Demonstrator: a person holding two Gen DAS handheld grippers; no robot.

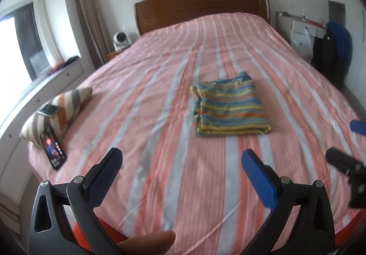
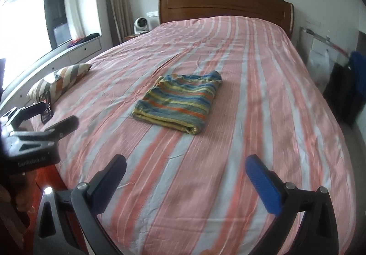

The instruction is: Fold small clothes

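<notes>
A small striped garment (image 1: 231, 108) in blue, yellow and orange lies folded into a flat rectangle on the pink-and-grey striped bed (image 1: 160, 99). It also shows in the right wrist view (image 2: 180, 102). My left gripper (image 1: 183, 159) is open and empty, held above the near part of the bed, well short of the garment. My right gripper (image 2: 186, 166) is open and empty too, near the bed's foot. The right gripper shows at the right edge of the left wrist view (image 1: 345, 143), and the left gripper at the left edge of the right wrist view (image 2: 52, 115).
A striped cushion (image 1: 57, 111) lies at the bed's left edge with one phone (image 1: 49, 110) on it and another phone (image 1: 53, 150) leaning against it. A wooden headboard (image 1: 201, 6) stands at the far end. Dark clothes hang on a rack (image 1: 331, 49) to the right.
</notes>
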